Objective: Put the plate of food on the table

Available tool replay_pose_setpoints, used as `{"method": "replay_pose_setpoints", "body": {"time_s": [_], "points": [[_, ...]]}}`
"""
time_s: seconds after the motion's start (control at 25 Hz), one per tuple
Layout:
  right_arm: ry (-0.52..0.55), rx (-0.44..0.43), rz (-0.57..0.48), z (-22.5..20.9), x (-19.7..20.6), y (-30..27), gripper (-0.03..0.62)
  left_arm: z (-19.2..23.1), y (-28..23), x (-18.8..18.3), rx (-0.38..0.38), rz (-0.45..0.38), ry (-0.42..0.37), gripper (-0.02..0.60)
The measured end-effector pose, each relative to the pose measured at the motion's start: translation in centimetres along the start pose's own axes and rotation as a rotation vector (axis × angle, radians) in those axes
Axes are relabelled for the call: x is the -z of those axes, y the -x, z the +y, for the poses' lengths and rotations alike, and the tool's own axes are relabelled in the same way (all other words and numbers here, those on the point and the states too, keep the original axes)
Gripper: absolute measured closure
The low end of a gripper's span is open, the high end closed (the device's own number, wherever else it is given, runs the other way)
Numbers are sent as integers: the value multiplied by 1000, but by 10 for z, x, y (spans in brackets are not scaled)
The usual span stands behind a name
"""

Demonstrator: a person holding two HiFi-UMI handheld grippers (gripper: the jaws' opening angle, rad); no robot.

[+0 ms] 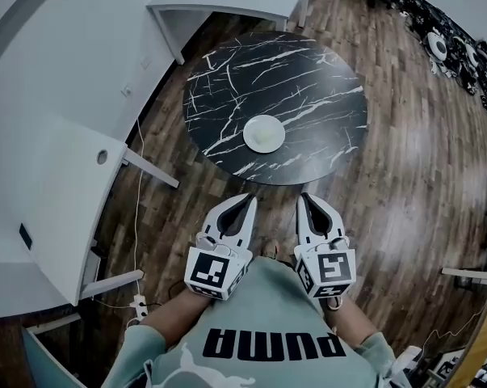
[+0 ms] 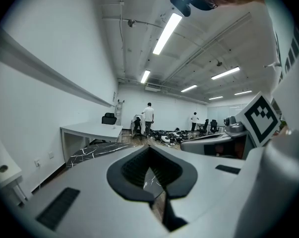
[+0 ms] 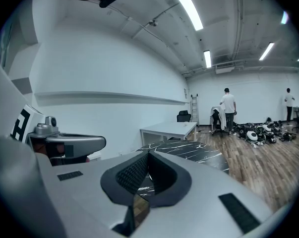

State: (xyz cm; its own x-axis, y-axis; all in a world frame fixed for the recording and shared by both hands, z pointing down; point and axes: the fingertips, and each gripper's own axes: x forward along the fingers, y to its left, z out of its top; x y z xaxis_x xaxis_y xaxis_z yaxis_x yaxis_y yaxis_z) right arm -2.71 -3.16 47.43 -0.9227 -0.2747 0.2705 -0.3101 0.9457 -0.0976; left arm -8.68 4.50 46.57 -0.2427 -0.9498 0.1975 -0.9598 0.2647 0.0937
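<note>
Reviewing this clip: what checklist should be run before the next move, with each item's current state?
1. Plate resting on the round table: ok.
2. Food on the plate: cannot tell, too small.
3. Left gripper empty: ok, fingers together, nothing between.
4. Right gripper empty: ok, fingers together, nothing between.
5. Both grippers clear of the table: ok, held short of its near edge.

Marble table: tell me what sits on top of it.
One white plate, toward the near edge of the table. Whether food lies on it is too small to tell.
</note>
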Motion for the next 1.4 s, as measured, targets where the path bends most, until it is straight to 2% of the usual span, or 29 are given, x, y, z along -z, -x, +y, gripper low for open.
{"method": "replay_pose_setpoints", "body": {"time_s": [0.28, 0.44, 1.0, 1.16, 1.4], "points": [[-18, 28, 10, 39, 7, 13, 585, 11, 43, 2, 22, 2, -13, 575], [-35, 70, 4, 61, 11, 30, 583, 12, 67, 5, 63, 1, -28, 575], [-42, 212, 21, 114, 44, 113, 583, -29, 136, 41, 226, 14, -18, 575], [-46, 215, 21, 114, 52, 128, 585, -41, 142, 40, 228, -2, -30, 575], [-31, 165, 47, 102, 63, 146, 585, -75, 147, 46, 205, 8, -31, 575]]}}
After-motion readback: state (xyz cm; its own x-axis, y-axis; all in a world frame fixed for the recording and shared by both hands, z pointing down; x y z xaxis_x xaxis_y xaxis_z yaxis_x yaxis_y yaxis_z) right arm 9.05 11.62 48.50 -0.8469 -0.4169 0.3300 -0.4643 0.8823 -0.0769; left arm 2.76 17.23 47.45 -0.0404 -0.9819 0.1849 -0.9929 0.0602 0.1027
